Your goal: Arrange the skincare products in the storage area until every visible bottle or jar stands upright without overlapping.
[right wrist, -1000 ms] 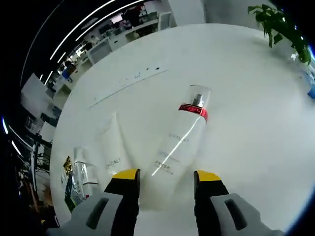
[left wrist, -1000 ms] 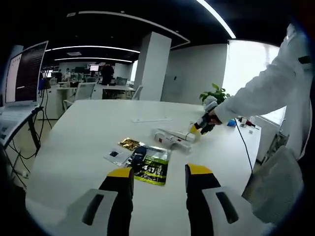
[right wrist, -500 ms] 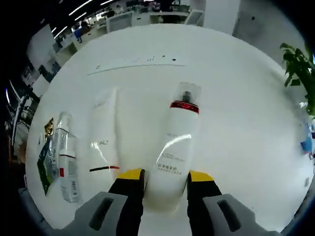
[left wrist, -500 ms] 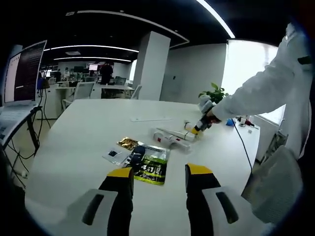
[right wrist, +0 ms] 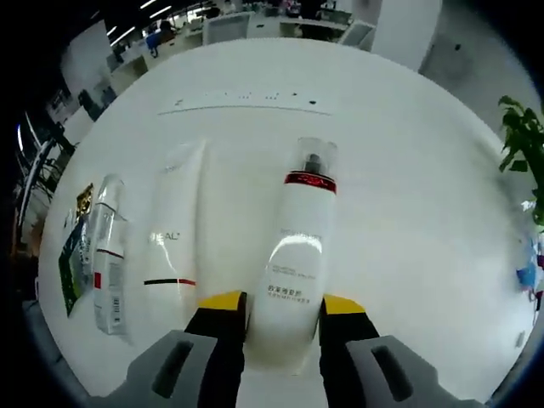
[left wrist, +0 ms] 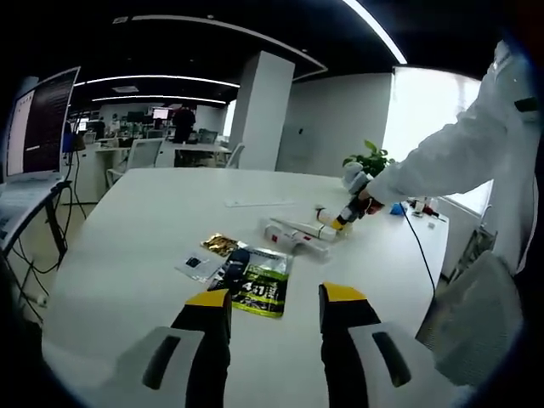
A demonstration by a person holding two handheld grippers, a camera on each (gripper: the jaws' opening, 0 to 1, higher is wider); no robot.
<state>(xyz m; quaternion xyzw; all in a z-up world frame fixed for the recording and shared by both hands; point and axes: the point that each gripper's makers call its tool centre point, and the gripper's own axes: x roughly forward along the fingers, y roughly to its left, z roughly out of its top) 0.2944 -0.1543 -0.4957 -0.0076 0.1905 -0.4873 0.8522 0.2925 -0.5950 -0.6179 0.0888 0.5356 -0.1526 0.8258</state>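
A white bottle [right wrist: 294, 263] with a red band and clear cap lies lengthwise between the jaws of my right gripper [right wrist: 280, 303], which is shut on its base end. To its left lie a white tube [right wrist: 172, 242] and a clear bottle [right wrist: 105, 259], both on their sides. In the left gripper view the same group of products [left wrist: 296, 237] lies mid-table, with the right gripper [left wrist: 339, 223] at its right end, held by a hand in a white sleeve. My left gripper [left wrist: 274, 297] hovers open over the near table, holding nothing.
Green-black sachet [left wrist: 256, 287], a gold sachet [left wrist: 223, 246] and a small white packet [left wrist: 196, 266] lie just ahead of the left jaws. A thin white strip [right wrist: 246, 102] lies farther back. A potted plant [left wrist: 371, 160] stands at the table's far edge. A laptop [left wrist: 34, 136] is at left.
The right jaws have closed onto the white bottle's sides. In the left gripper view the right gripper has risen slightly. The left gripper has stayed put.
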